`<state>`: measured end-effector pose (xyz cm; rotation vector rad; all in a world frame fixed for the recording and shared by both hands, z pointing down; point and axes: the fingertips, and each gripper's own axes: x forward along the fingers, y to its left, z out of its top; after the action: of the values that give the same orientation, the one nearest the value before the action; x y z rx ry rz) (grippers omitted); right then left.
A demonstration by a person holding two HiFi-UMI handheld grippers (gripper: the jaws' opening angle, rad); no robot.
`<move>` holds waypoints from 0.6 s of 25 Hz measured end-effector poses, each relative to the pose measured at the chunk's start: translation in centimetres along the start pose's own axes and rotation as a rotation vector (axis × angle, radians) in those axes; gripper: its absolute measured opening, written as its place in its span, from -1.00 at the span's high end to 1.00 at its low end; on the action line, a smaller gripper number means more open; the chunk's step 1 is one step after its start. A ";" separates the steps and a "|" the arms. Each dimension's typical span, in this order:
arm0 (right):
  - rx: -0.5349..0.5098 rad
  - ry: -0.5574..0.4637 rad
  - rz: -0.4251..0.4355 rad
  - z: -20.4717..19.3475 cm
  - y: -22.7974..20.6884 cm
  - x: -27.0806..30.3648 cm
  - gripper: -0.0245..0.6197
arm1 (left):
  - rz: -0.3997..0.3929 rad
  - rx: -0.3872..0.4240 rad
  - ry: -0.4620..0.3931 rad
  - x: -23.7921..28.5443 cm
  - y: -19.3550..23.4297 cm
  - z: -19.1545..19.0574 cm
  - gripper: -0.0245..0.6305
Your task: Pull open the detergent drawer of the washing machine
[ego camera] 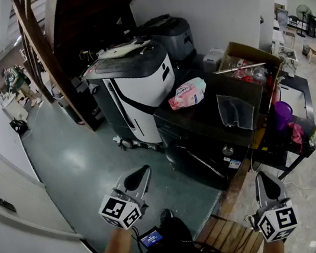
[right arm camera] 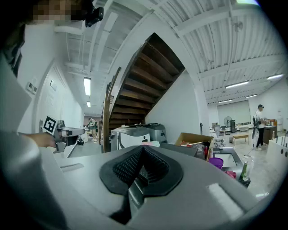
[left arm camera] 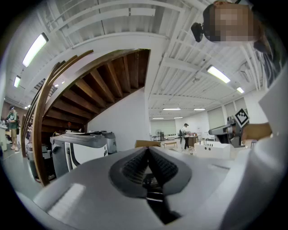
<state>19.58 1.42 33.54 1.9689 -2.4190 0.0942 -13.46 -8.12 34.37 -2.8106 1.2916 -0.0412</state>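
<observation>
The black washing machine (ego camera: 204, 136) stands ahead of me, its control knob (ego camera: 227, 151) on the front panel; I cannot pick out its detergent drawer. A pink bag (ego camera: 187, 93) lies on its top. My left gripper (ego camera: 144, 171) is held low at the left, over the green floor, well short of the machine, jaws shut and empty. My right gripper (ego camera: 262, 176) hovers near the machine's front right corner, also shut with nothing in it. In the gripper views the left gripper (left arm camera: 147, 151) and right gripper (right arm camera: 142, 149) both point level, pads meeting.
A white and black appliance (ego camera: 133, 85) stands left of the washer, under a wooden staircase (ego camera: 42, 46). A cardboard box (ego camera: 250, 65) and a purple cup (ego camera: 282, 114) sit at the right. A wooden pallet (ego camera: 230, 237) lies by my feet. People stand far off.
</observation>
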 end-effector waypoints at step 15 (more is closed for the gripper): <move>0.024 -0.017 0.018 -0.2 -0.7 -0.3 0.93 | -0.009 -0.004 0.008 0.9 -1.1 -0.6 0.75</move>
<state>20.34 1.55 33.71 1.9663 -2.4578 0.1073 -12.13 -8.11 35.04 -2.8226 1.2820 -0.0495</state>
